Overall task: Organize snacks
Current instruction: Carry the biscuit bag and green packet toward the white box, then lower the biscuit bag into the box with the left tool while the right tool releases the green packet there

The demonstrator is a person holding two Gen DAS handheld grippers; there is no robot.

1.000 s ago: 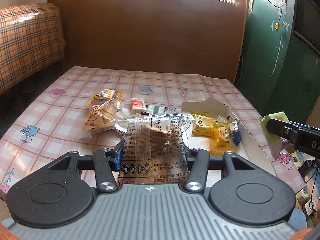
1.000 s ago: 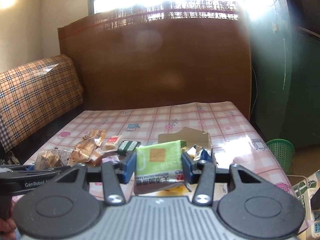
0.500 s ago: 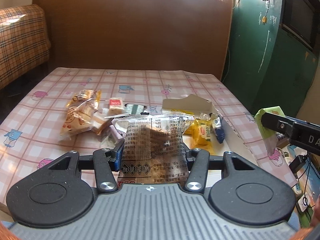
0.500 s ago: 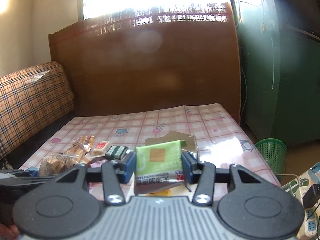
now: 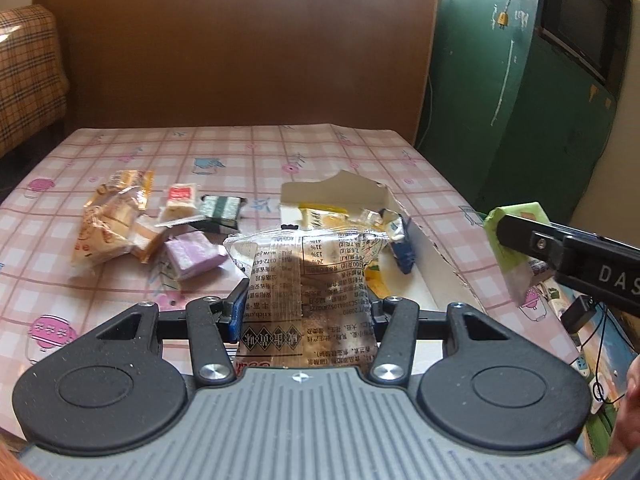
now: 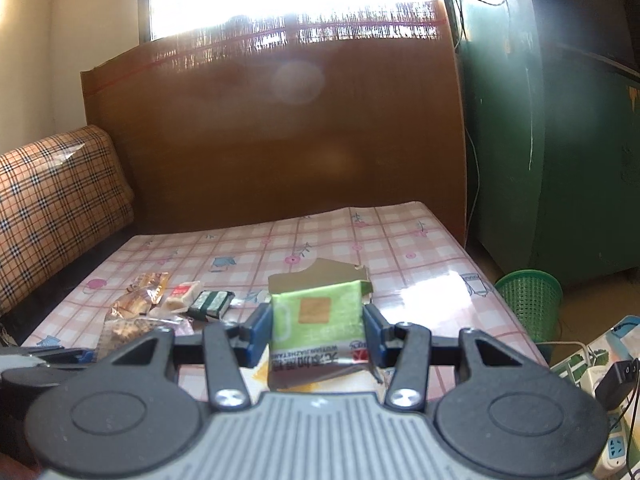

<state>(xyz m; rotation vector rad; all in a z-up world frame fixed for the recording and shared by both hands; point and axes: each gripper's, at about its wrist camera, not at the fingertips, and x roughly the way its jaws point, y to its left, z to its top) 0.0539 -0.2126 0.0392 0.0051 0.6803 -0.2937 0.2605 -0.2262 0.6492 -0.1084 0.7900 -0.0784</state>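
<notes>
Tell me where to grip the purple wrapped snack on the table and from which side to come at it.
Grip the purple wrapped snack across its two long flat sides, coming down from above. It is a small blocky packet lying flat and skewed on the tablecloth, with a tan snack packet close on its left, so turning the jaws to its skew probably helps. Both grippers are full now.

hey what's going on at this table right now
A person is sorting snacks with a handheld gripper in each hand. The left gripper has its jaws closed on a clear printed snack packet, the right gripper on a green packet. Both are held above the pink checked tablecloth, near a torn white cardboard box that already holds yellow packets. More snacks lie loose left of the box, among them a purple packet.
</notes>
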